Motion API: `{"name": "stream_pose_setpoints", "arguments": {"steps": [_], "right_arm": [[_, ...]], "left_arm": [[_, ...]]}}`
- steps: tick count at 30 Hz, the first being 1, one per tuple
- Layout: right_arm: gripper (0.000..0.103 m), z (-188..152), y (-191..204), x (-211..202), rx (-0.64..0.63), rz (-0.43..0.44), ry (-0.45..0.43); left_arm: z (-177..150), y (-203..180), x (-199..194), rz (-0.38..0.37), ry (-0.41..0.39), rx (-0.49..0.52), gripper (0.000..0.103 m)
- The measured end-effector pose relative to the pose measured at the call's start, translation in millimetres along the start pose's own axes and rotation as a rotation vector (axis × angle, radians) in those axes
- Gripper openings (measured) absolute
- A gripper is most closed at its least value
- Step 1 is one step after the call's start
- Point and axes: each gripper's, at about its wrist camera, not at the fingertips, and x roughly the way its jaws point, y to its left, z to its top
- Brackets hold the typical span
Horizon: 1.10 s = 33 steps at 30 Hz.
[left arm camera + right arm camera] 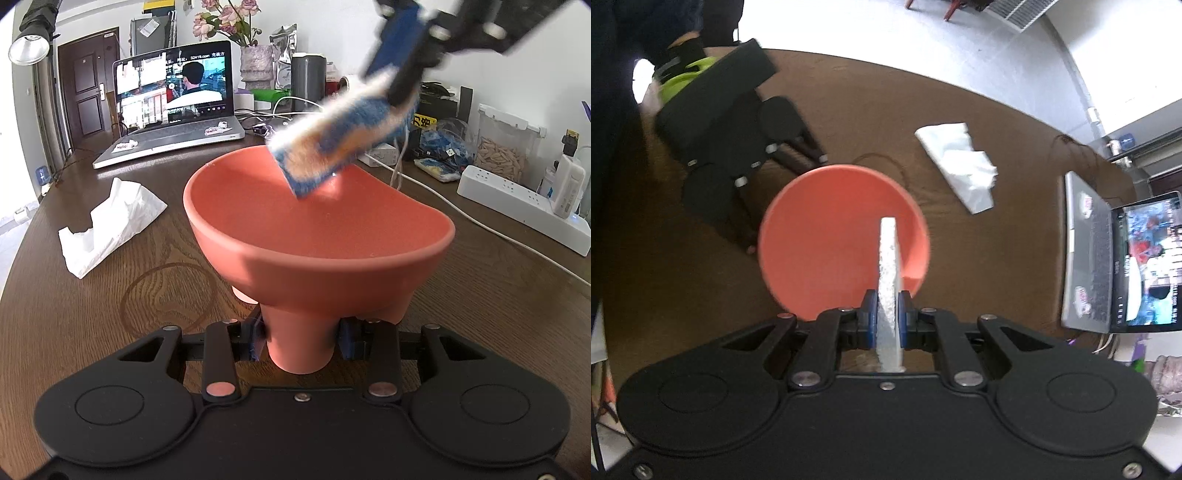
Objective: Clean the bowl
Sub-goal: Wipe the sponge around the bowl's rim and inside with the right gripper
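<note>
An orange footed bowl [317,229] stands on the brown wooden table. My left gripper [301,341] is shut on one of its thick legs at the near side. From the upper right, my right gripper [402,74] holds a blue, white and orange sponge cloth [340,144], whose lower end hangs just over the bowl's far rim. In the right wrist view the white sponge cloth [888,280] stands edge-on, pinched between my right gripper [887,319] pads, above the bowl [831,236]. The left gripper [738,147] shows at that bowl's far left.
A crumpled white tissue [110,225] [960,170] lies left of the bowl. An open laptop [173,107] [1108,258] sits at the back. A white power strip [524,206], cables, a jar and boxes crowd the right side. A person's hand [683,44] is behind the left gripper.
</note>
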Motion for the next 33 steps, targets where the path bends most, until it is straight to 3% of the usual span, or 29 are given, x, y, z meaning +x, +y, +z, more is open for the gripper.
{"name": "stream_pose_setpoints", "arguments": {"steps": [2,4,10,19,23,26,33], "right_arm": [[0.012,-59,11,3,-0.001,0.015,-0.001],[0.012,-84,18,6,-0.007,0.038,-0.007],[0.011,-112,64,-22,-0.051,0.127,-0.047],[0.011,-81,53,-35,-0.099,0.102,-0.123],[0.011,-87,49,-64,-0.105,0.071,-0.133],[0.011,-90,39,-64,-0.095,0.042,-0.146],[0.011,-159,48,-75,-0.055,0.003,-0.117]], "left_arm": [[0,0,0,-0.001,0.000,0.002,0.038],[0,0,0,-0.001,0.000,0.003,0.038],[1,1,1,-0.009,0.004,-0.001,0.038],[1,1,1,-0.010,0.004,-0.003,0.038],[1,2,1,-0.012,0.003,-0.005,0.038],[0,2,2,-0.012,0.003,-0.005,0.038],[0,2,2,-0.014,0.002,-0.007,0.038]]}}
